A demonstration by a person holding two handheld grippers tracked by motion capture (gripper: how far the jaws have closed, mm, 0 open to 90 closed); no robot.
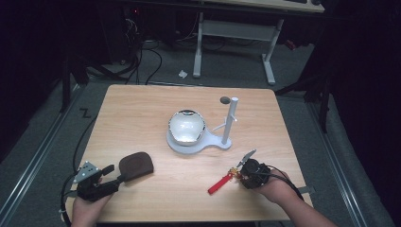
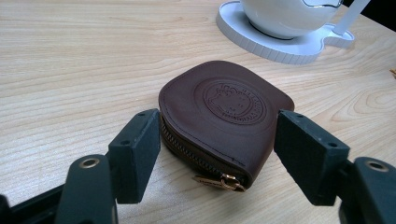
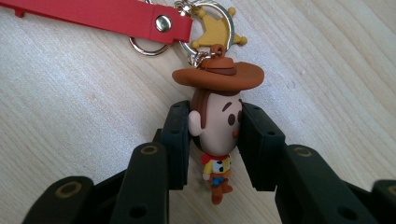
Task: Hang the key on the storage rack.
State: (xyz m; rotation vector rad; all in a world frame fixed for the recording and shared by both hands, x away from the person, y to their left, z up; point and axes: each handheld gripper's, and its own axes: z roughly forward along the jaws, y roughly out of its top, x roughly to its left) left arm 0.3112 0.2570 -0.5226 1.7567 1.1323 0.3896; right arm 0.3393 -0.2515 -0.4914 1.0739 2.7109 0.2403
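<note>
The right tool [image 3: 215, 128] is clenched on the head of a small cowboy figure keychain [image 3: 217, 116], whose red strap [image 1: 218, 183] lies flat on the counter [image 1: 142, 109], pointing toward the person's edge. The left tool [image 2: 217, 154] is held released, its jaws standing on either side of a brown leather coin pouch [image 2: 224, 112] without the pads being pressed on it; the pouch lies zipped near the front left of the counter. At the counter's middle a white stand [image 1: 208, 142] is seen, with a round white bowl-like piece [image 1: 187, 126] seated on its base and a slim upright post [image 1: 230, 118] beside it; a small dark disc [image 1: 225, 100] lies behind the post. Nothing is found between either tool and its thing. The surface is light wood grain. Beyond it, grey carpet, trailing cables and the white legs of another desk [image 1: 269, 61] are seen in a dark room.
</note>
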